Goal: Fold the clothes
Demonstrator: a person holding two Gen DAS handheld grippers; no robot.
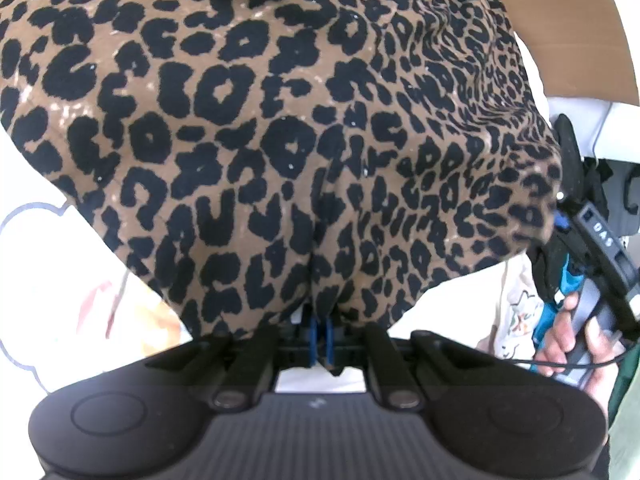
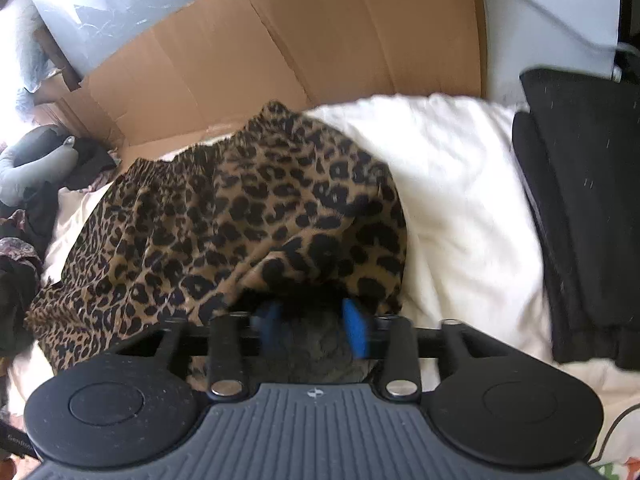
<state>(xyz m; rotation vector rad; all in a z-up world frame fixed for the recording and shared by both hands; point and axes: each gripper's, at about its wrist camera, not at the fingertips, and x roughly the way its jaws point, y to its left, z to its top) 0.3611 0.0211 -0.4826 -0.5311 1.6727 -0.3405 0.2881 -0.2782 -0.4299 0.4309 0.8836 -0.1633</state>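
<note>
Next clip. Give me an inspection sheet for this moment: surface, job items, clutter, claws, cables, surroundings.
Surface: white bedding, rumpled.
Job's things: leopard-print garment, lifted off the bedding at its near edge; folded black clothes on its right.
Clutter: dark clothes pile and grey cushion at left.
Claws: left claw shut on the garment's edge; right claw has its fingers apart, fabric draped over them.
Cables: thin black cable by the person's right hand.
Surroundings: flattened cardboard behind the bed.

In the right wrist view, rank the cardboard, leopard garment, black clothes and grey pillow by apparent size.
1. Cardboard
2. Leopard garment, close to the cardboard, but nearer the camera, so unsure
3. Black clothes
4. Grey pillow
</note>
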